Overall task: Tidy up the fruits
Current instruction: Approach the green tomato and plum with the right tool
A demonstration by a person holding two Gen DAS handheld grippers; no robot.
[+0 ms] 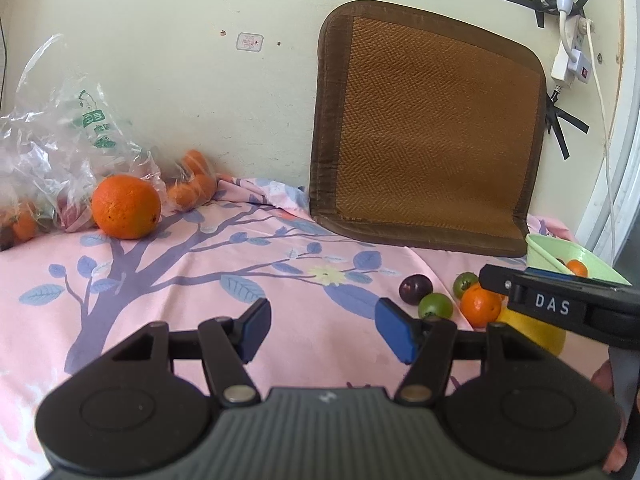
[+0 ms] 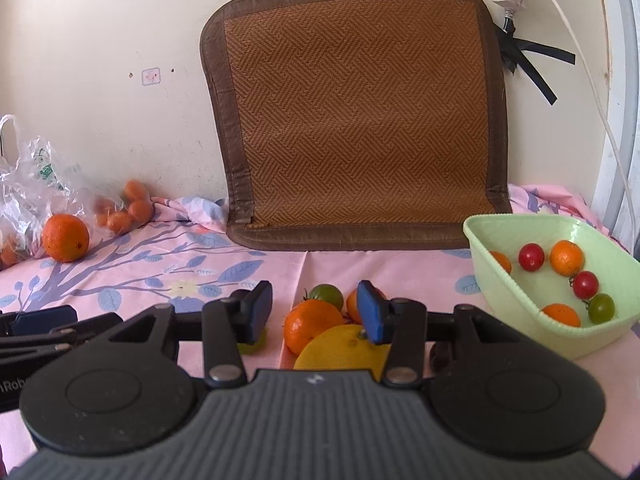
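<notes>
My left gripper is open over the pink cloth, with nothing between its blue pads. To its right lie a dark plum, two green tomatoes, a small orange and a yellow fruit. My right gripper hovers open just above this cluster. The small orange shows in the gap without touching either pad, with a green tomato behind it and the yellow fruit below. The light green basket at the right holds small oranges, red cherry tomatoes and a green tomato.
A large orange sits at the far left beside a clear plastic bag with more small oranges. A brown woven mat leans on the wall behind. Cables and a power strip hang at the upper right.
</notes>
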